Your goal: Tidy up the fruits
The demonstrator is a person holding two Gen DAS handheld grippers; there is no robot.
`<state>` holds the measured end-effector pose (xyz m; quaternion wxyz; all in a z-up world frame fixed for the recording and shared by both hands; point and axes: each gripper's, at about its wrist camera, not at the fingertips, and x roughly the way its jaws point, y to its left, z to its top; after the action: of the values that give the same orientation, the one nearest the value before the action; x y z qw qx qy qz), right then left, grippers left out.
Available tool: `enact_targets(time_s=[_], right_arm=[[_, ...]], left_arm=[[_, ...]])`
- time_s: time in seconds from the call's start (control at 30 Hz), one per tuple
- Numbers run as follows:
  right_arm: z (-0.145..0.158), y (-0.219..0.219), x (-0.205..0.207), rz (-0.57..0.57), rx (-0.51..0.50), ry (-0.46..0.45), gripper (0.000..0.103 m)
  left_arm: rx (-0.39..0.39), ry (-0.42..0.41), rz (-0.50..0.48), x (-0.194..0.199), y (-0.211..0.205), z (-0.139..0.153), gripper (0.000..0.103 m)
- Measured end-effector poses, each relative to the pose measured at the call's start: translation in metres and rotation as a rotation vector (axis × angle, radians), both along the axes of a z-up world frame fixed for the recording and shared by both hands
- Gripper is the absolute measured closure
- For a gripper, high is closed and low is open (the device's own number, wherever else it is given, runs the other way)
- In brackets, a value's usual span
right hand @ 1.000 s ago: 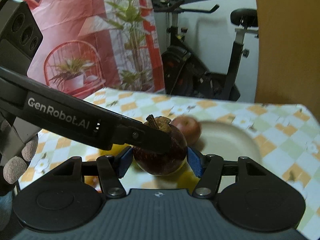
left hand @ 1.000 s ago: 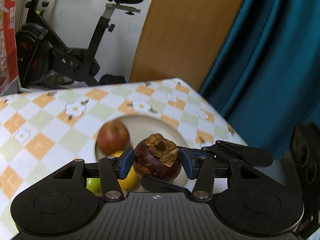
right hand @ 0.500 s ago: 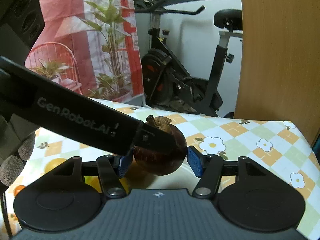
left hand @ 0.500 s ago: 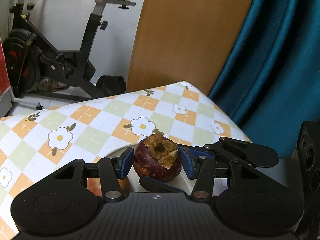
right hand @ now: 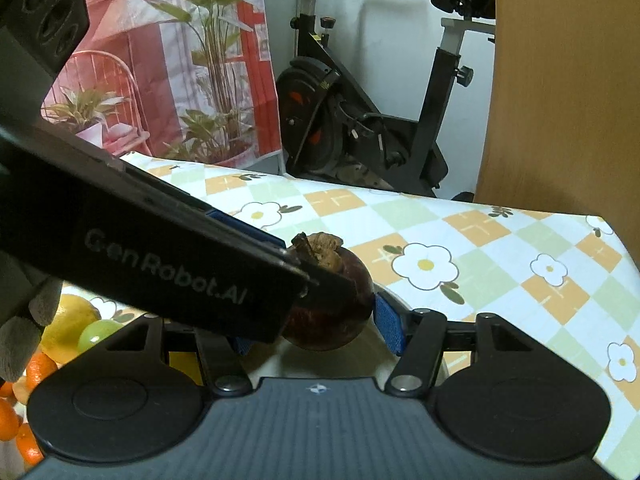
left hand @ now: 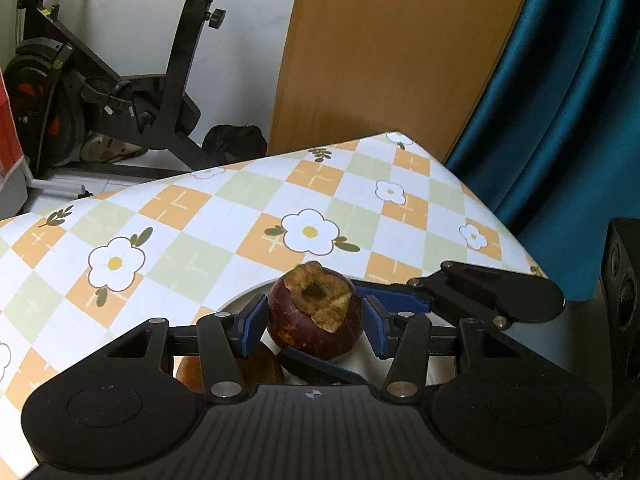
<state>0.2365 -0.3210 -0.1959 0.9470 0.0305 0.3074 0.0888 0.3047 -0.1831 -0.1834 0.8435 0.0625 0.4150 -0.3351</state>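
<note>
While the left gripper [left hand: 312, 326] has its blue fingers [left hand: 251, 328] pressed against both sides of the mangosteen [left hand: 298, 324], the fruit hangs between them with its dry brown cap facing up. Just under the left finger sits a reddish-brown apple [left hand: 260, 366], and below the fingers lies the pale plate [left hand: 245, 301], its rim showing just past them.

From the other side the right gripper [right hand: 312, 332] brackets the same mangosteen: its right finger [right hand: 386, 324] touches the skin, but the left gripper's black body crosses in front of the other finger, so I cannot tell whether this pair is clamped or merely close. Left of the right fingers, a lemon [right hand: 68, 318], a green grape [right hand: 98, 330] and mandarins [right hand: 38, 366] lie together on the worktop, beside a grey-gloved hand [right hand: 18, 334].

Beyond both sets of fingers stretches the flowered check tablecloth [left hand: 224, 216] on the worktop. Farther off stand an exercise bike [left hand: 120, 92], a wooden panel [left hand: 392, 48] and a teal curtain [left hand: 560, 100]
</note>
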Motion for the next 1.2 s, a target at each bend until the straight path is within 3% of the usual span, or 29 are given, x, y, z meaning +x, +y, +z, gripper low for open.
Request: enact_targets(time_s=[0.3,0.5,0.63,0.8,1.2], right_arm=[[-0.005,0.002,0.009,-0.018,-0.005,0.033,0.041],[-0.002,0.003,0.007,-0.029,-0.023,0.061,0.041],[0.006,-0.001,-0.004,-0.067,0.014,0.047,0.040],[0.016,-0.002,-0.024,-0.099,0.053,0.041,0.040],[0.031,0.029,-0.081,-0.125,0.166,-0.006,0.040]], left_arm=[[0.008,0.001,0.008,0.001,-0.003,-0.005,0.050],[-0.032,-0.006,0.028,-0.005,0.011,0.008,0.050],[-0.068,-0.010,0.058,-0.012,0.032,0.021,0.050],[-0.026,-0.058,0.073,-0.030,0.062,0.035,0.050],[-0.017,-0.099,0.194,-0.078,0.159,0.052,0.050]])
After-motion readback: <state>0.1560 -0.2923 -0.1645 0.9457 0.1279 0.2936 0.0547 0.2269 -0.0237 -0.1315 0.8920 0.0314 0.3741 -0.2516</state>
